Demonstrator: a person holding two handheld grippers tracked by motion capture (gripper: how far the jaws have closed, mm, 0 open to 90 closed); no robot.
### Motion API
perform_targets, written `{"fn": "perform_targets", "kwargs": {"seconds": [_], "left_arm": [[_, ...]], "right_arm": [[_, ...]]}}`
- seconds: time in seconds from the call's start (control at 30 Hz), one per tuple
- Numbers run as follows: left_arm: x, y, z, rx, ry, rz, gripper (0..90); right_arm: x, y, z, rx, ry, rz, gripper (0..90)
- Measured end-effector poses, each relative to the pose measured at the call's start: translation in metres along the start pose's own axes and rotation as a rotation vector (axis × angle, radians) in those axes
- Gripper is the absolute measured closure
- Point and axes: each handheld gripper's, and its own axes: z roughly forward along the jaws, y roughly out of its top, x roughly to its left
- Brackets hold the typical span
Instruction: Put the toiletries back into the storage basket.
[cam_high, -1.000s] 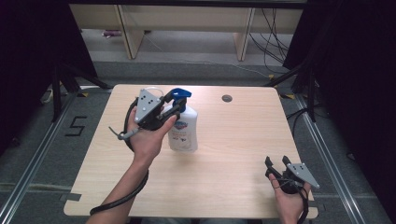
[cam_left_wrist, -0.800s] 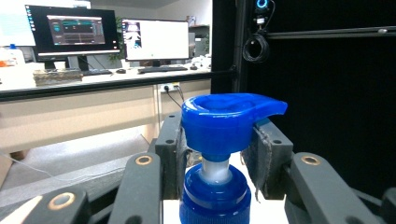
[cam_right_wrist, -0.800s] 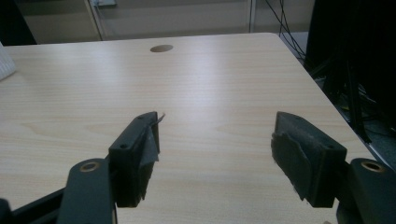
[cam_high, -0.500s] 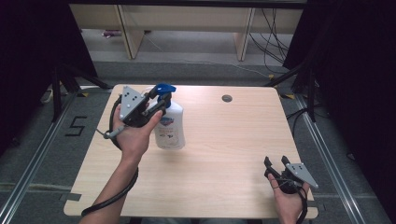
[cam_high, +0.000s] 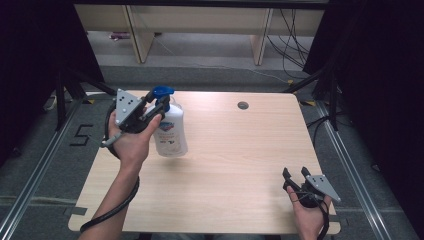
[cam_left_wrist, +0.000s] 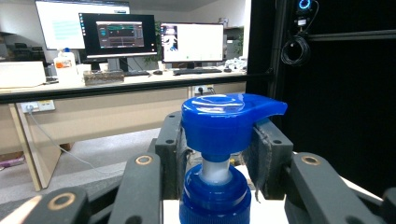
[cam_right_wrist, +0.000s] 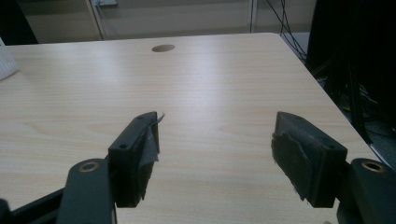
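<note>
The left gripper has its jaws pinched on the neck of the soap bottle, just under the blue pump head. In the left gripper view the two padded jaws press in on either side of the white stem, with the blue collar below them. From above, the bottle stands upright at the left part of the bench, well to the left of the round cable hole and a little nearer the person than that hole. I cannot tell whether its base rests on the wood or hangs just clear of it.

My reading is that the carrying step is in hand: the bottle is gripped and under the left hand's control, not yet let go.

The right gripper sits well away from the hole, at the near right corner of the bench, its jaws spread wide over bare wood, as the right gripper view shows. It holds nothing.

What the next move calls for, I would judge, is keeping the bottle plumb, since a hold that high lets the heavy body swing. It should be set flat on its base before the jaws part, and they should then draw back without catching the spout.
</note>
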Motion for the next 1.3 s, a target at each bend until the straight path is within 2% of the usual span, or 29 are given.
{"fn": "perform_targets", "kwargs": {"seconds": [0.1,0.13,0.17,0.2,0.27,0.3,0.4,0.5,0.53,0.6,0.73,0.77,0.9,1.3], "left_arm": [[0.004,0.001,-0.001,-0.002,0.006,-0.001,60.2],[0.005,0.001,-0.001,-0.004,0.01,-0.003,60.2],[0.007,0.002,-0.002,-0.004,0.012,-0.001,60.2],[0.008,0.002,-0.002,-0.003,0.015,-0.002,60.2],[0.01,0.003,-0.002,-0.006,0.022,-0.004,60.2],[0.011,0.004,-0.002,-0.006,0.024,-0.004,60.2],[0.016,0.006,-0.003,-0.01,0.036,-0.004,60.2],[0.02,0.008,-0.004,-0.013,0.047,-0.003,60.2],[0.021,0.008,-0.004,-0.014,0.049,-0.002,60.2],[0.024,0.009,-0.004,-0.015,0.057,-0.006,60.2],[0.03,0.011,-0.003,-0.013,0.065,-0.008,60.2],[0.03,0.011,-0.003,-0.013,0.066,-0.007,60.2],[0.034,0.012,-0.002,-0.016,0.077,-0.013,60.2],[0.041,0.018,0.001,-0.031,0.092,-0.016,60.2]], "right_arm": [[0.0,0.0,0.0,-0.001,0.006,-0.001,32.6],[-0.002,0.0,0.001,-0.01,0.008,-0.036,32.6],[0.0,0.0,0.001,-0.008,0.01,-0.008,32.5],[-0.003,0.0,0.001,-0.018,0.008,-0.047,32.6],[-0.003,0.0,0.001,-0.014,0.012,-0.047,32.6],[0.0,0.0,0.0,-0.005,0.007,-0.006,32.6],[0.0,0.0,0.0,-0.004,0.006,-0.007,32.6],[0.0,0.0,0.0,-0.008,0.013,-0.008,32.6],[-0.003,0.0,0.001,-0.012,0.008,-0.047,32.6],[-0.003,0.001,0.0,-0.005,0.01,-0.051,32.6],[-0.003,0.0,0.001,-0.015,0.007,-0.052,32.6],[-0.002,0.001,0.0,0.004,0.006,-0.053,32.6],[-0.003,0.001,0.0,-0.002,0.007,-0.054,32.6],[-0.003,0.001,0.0,0.003,0.003,-0.055,32.6]]}}
